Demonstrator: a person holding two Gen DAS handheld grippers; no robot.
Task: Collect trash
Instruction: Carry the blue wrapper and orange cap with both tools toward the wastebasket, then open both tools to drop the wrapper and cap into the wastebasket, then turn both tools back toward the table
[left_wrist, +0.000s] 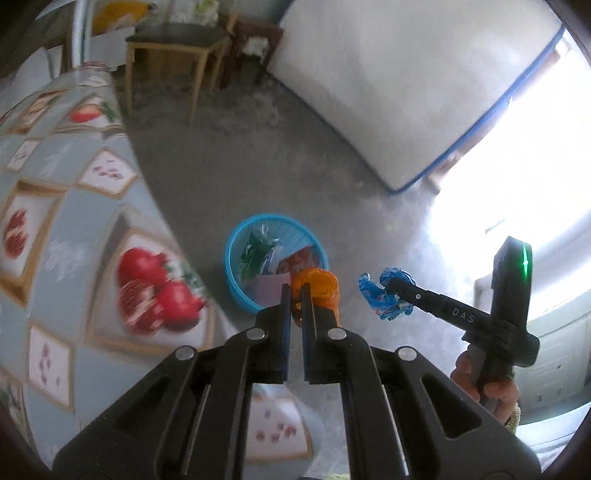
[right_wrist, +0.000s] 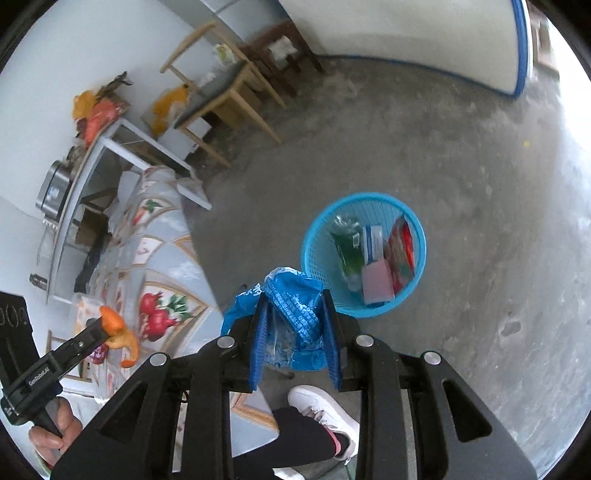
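My left gripper (left_wrist: 295, 291) is shut on an orange peel (left_wrist: 317, 290) and holds it in the air just in front of the blue trash basket (left_wrist: 236, 240) on the floor. The peel also shows in the right wrist view (right_wrist: 116, 326). My right gripper (right_wrist: 295, 321) is shut on a crumpled blue plastic wrapper (right_wrist: 295, 299), held above the floor left of the basket (right_wrist: 314, 236). The wrapper also shows in the left wrist view (left_wrist: 382, 295). The basket holds a green bottle (right_wrist: 347, 243), a pink box (right_wrist: 376, 284) and a red packet (right_wrist: 400, 247).
A table with a fruit-patterned cloth (left_wrist: 74, 229) stands at the left. Wooden stools (left_wrist: 177, 48) stand at the far wall. A white mattress with blue trim (left_wrist: 406, 85) leans at the back. The person's white shoe (right_wrist: 325, 410) is below my right gripper.
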